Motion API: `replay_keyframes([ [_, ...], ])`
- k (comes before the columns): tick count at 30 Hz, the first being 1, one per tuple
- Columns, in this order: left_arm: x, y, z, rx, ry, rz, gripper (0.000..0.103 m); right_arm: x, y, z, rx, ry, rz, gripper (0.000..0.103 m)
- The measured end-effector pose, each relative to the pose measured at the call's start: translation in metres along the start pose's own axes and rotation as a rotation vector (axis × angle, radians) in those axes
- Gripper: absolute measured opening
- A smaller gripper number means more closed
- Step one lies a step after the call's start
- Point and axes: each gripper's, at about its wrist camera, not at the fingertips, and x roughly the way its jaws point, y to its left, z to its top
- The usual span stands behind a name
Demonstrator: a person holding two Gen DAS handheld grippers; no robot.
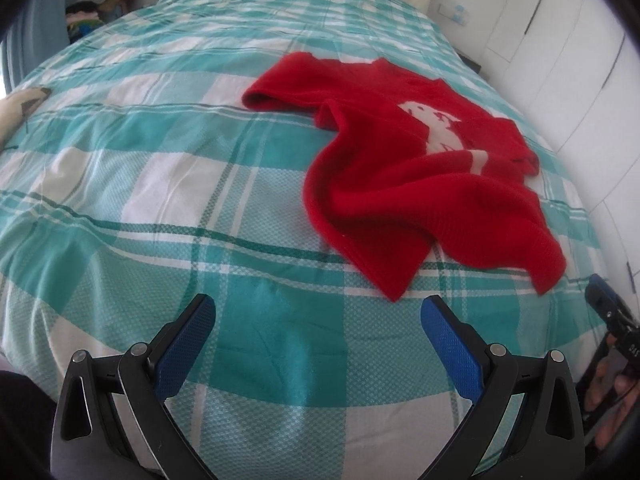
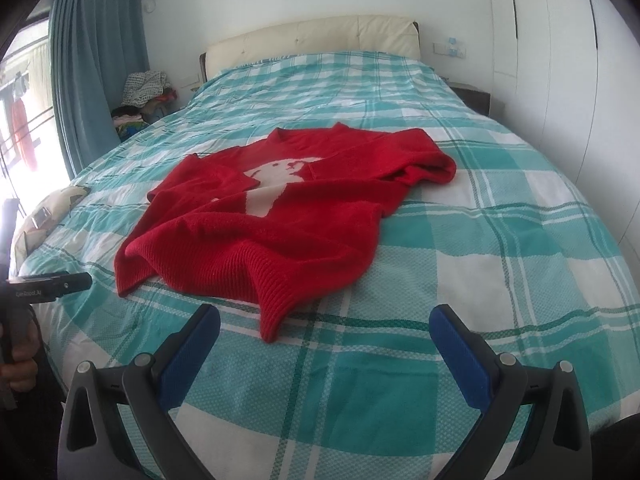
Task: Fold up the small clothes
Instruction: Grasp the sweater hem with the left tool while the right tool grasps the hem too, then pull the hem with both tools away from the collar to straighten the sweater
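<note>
A small red knitted sweater (image 1: 404, 184) with a white animal figure on its front lies crumpled on the teal-and-white checked bed cover (image 1: 160, 200). In the right wrist view the sweater (image 2: 280, 216) lies just ahead, its ribbed hem pointing at me. My left gripper (image 1: 318, 312) is open and empty above the cover, with the sweater ahead to its right. My right gripper (image 2: 324, 324) is open and empty, its fingers a short way in front of the hem. The right gripper also shows at the left view's right edge (image 1: 612, 316). The left gripper shows at the right view's left edge (image 2: 48, 284).
A cream headboard (image 2: 312, 36) stands at the bed's far end. A pile of clothes (image 2: 140, 96) sits beside the bed at the back left, next to blue curtains (image 2: 92, 64). White wardrobe doors (image 2: 560, 60) run along the right. A cushion (image 2: 44, 216) lies at the bed's left edge.
</note>
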Motion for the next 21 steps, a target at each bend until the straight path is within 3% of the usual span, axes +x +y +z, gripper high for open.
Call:
replay_keyframes([
  [3,0.017,-0.012,0.005,0.006,0.039,-0.044,0.101,0.01,-0.002,-0.003,0.021,0.054,0.007,0.103],
  [5,0.026,-0.02,0.012,0.021,0.051,-0.055,0.093,0.021,-0.002,-0.003,0.033,0.1,0.012,0.103],
  [7,0.033,-0.027,0.018,0.036,0.066,-0.075,0.066,0.033,-0.003,-0.001,0.072,0.139,0.079,0.099],
  [9,0.04,-0.03,0.023,0.029,0.073,-0.09,0.057,0.043,-0.003,0.002,0.103,0.163,0.131,0.091],
  [11,0.046,-0.032,0.025,0.023,0.071,-0.082,0.038,0.058,0.003,0.005,0.105,0.195,0.159,0.086],
  [12,0.047,-0.032,0.026,0.026,0.069,-0.069,0.011,0.066,0.006,0.006,0.103,0.221,0.173,0.072],
  [13,0.047,-0.03,0.026,0.026,0.071,-0.065,0.006,0.072,0.008,0.006,0.102,0.243,0.175,0.049],
  [14,0.042,-0.026,0.026,0.012,0.073,-0.082,0.005,0.073,0.008,0.008,0.104,0.241,0.164,0.035],
  [15,0.035,-0.02,0.025,-0.005,0.075,-0.105,0.004,0.069,0.005,0.01,0.113,0.229,0.161,0.007],
  [18,0.002,-0.001,0.02,-0.019,0.096,-0.187,0.004,0.039,-0.007,0.015,0.147,0.211,0.211,0.005],
  [21,-0.018,0.011,0.012,0.016,0.143,-0.23,0.004,0.007,-0.023,0.014,0.2,0.257,0.289,0.005],
])
